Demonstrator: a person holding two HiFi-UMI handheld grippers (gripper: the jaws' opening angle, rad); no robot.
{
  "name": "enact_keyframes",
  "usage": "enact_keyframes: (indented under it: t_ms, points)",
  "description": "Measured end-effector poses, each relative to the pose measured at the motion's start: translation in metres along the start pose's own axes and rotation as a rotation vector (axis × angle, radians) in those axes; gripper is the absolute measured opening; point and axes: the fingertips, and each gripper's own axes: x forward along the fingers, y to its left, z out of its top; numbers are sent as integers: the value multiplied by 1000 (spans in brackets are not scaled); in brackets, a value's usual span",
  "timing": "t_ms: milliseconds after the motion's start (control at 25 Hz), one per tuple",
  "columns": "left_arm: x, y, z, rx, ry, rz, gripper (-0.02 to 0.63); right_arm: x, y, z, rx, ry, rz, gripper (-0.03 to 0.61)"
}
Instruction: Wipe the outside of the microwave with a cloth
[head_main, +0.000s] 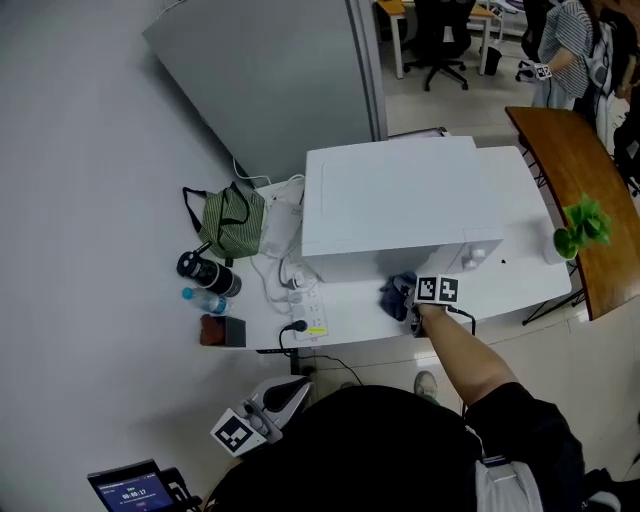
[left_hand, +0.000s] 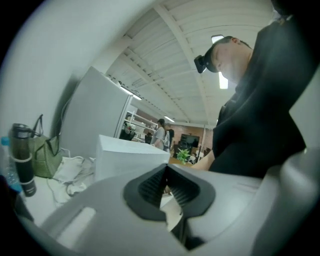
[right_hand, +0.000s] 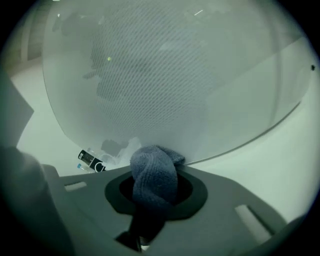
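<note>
The white microwave (head_main: 390, 205) stands on a white table (head_main: 520, 270). My right gripper (head_main: 418, 300) is at its front face, low down, shut on a bunched blue cloth (head_main: 398, 296). In the right gripper view the cloth (right_hand: 155, 175) sticks out of the gripper (right_hand: 156, 192) and touches the bottom edge of the microwave's meshed door (right_hand: 165, 75). My left gripper (head_main: 290, 392) hangs below the table's near edge, away from the microwave. Its black pads (left_hand: 150, 187) meet with nothing between them, and the microwave (left_hand: 130, 155) shows beyond them.
Left of the microwave lie a green striped bag (head_main: 232, 222), a black flask (head_main: 205, 272), a water bottle (head_main: 205, 298), a dark box (head_main: 222, 330) and a power strip (head_main: 310, 315) with cables. A potted plant (head_main: 580, 225) and wooden table (head_main: 580, 170) stand right.
</note>
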Motion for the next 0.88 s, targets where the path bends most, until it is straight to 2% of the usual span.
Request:
enact_keyframes:
  t_ms: [200,400,560,720,880]
  points:
    - [79,-47,-1,27,26,-79,3,-88,-102,35,8,-51,-93,75]
    - [123,-70,3,60,37,-101,3,-128,-141,58,-17,-70,-110,75]
    - [142,-80,12,84,20,-119,3,-149,-132,65,-114,-57,-68,75]
    - [140,-75,24,96,-20,-139,3,-183,-87,52,-167,-23,90,75]
    - [123,-68,25,101,-41,-203,3,-224,-23,39,-159,-104,246,76]
